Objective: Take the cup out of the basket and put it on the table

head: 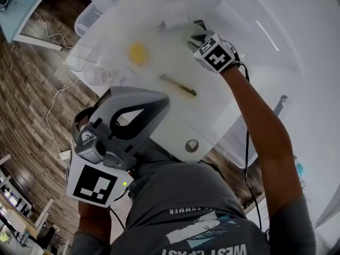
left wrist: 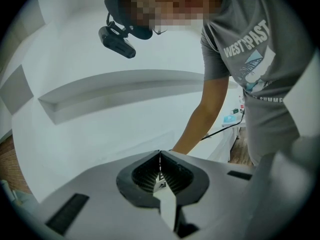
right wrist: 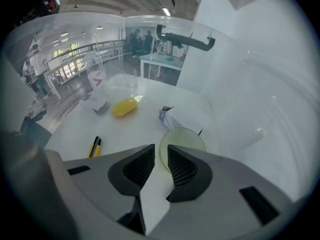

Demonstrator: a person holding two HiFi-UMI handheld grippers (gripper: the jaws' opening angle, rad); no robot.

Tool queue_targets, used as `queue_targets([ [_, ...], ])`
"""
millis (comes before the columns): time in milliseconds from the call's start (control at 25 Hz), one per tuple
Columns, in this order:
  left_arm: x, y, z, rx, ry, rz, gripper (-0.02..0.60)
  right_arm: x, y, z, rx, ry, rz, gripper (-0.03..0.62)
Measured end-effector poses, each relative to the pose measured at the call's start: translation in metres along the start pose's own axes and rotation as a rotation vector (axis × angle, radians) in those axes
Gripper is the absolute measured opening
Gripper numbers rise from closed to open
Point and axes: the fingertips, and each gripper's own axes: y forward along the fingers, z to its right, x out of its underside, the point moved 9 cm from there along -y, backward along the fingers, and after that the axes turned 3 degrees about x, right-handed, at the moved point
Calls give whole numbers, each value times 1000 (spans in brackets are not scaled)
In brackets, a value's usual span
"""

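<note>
- On the white table (right wrist: 135, 129): right gripper (right wrist: 160, 151) jaws narrow, pinching pale green cup (right wrist: 186, 140) by its rim.
- Left gripper (left wrist: 160, 156) jaws together, empty, low by the person's torso.
- Yellow cutter (right wrist: 95, 146) near.

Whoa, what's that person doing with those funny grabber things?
A person holds a hand-held gripper in each hand. The right hand-held gripper reaches over the white table, jaws pinching the rim of a clear cup; I can't tell if the cup touches the table. The left hand-held gripper is shut on nothing, close to the person's body. A yellow lump and a yellow-and-black cutter lie on the table.
</note>
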Motion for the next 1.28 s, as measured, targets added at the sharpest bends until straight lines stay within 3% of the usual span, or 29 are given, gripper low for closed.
queue_targets([
  [200, 1, -3, 0, -3, -6, 11, 11, 3, 17, -3, 8, -75, -67, 89],
  [440, -3, -8, 3, -23, -2, 20, 11, -3, 12, -9, 16, -127, -82, 32],
  [760, -3, -16, 12, -68, -19, 2, 47, -28, -39, -20, 70, -147, 47, 32],
  [1280, -11, -29, 50, -75, -23, -41, 46, -54, -156, -63, 176, -178, 259, 32],
])
